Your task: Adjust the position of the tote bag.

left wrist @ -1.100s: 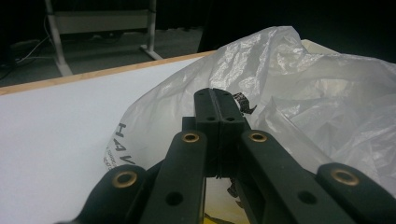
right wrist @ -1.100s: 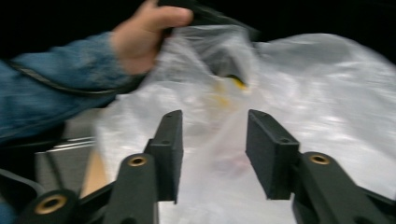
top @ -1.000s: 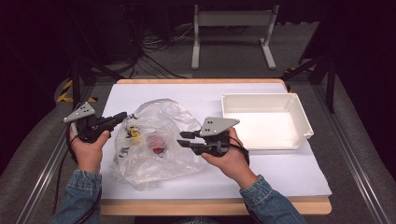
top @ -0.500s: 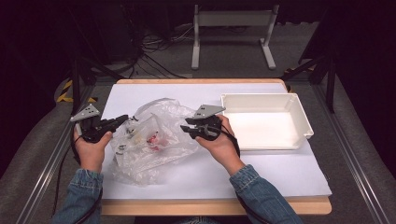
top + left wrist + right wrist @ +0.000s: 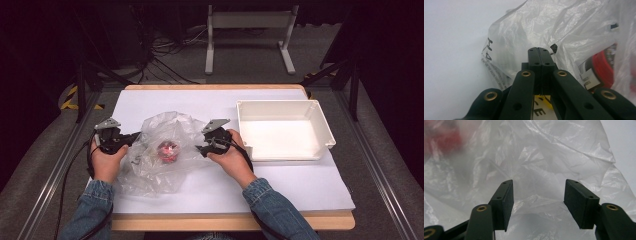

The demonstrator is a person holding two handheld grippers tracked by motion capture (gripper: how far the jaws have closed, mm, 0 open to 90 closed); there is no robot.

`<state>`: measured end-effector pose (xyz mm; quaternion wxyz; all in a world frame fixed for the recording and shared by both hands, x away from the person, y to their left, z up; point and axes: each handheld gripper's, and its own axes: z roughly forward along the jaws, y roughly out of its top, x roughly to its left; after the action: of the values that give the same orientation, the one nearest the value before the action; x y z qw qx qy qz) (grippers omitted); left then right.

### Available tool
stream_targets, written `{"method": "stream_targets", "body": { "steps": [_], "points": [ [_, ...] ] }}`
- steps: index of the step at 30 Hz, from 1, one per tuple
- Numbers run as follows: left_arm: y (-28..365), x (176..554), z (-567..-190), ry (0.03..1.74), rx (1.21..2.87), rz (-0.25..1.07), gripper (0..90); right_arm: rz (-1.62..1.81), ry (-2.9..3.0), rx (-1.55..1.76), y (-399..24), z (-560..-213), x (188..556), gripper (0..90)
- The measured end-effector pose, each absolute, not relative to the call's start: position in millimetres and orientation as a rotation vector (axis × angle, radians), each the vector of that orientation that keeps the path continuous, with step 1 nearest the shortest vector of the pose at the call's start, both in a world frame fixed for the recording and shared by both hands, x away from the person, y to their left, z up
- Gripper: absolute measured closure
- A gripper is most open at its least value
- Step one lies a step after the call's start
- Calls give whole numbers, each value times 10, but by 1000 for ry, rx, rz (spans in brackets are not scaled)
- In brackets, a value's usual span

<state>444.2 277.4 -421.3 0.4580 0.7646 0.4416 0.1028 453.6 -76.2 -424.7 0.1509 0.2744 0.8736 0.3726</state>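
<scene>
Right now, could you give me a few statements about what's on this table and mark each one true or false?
1. The plastic bag has something red inside. True.
2. The white tray is full of items. False: it holds nothing.
3. The left gripper has its jaws shut together. True.
4. The right gripper is clamped on the bag. False: its jaws have just been opening and stand apart, with the bag's plastic behind them.
5. The bag lies inside the tray. False: it lies on the white sheet, left of the tray.

Clear plastic bag (image 5: 165, 150), black lettering; red item (image 5: 168, 150) inside; white tray (image 5: 282, 131).
</scene>
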Motion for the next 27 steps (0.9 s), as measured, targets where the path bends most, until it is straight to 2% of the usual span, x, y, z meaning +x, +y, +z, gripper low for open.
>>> {"method": "stream_targets", "body": {
  "steps": [7, 11, 18, 19, 20, 23, 27],
  "points": [
    [2843, 4480, -4335, 1178, 1931, 242, 900, 979, 2542, 830, -788, -4365, 4544, 402],
    [2875, 4469, -4329, 1170, 1915, 236, 900, 995, 2538, 849, -816, -4367, 4533, 393],
    [3003, 4302, -4082, 1078, 1779, 231, 898, 1142, 2470, 781, -935, -4090, 4348, 383],
    [3018, 4277, -4051, 1078, 1756, 234, 828, 1158, 2457, 766, -952, -4037, 4312, 382],
    [3018, 4277, -4051, 1078, 1756, 234, 800, 1158, 2457, 766, -952, -4037, 4312, 382],
    [3105, 4148, -3895, 1053, 1705, 253, 772, 1192, 2432, 730, -982, -3920, 4229, 381],
    [3122, 4046, -3782, 1001, 1678, 225, 680, 1219, 2410, 709, -1003, -3847, 4180, 380]
  ]
}}
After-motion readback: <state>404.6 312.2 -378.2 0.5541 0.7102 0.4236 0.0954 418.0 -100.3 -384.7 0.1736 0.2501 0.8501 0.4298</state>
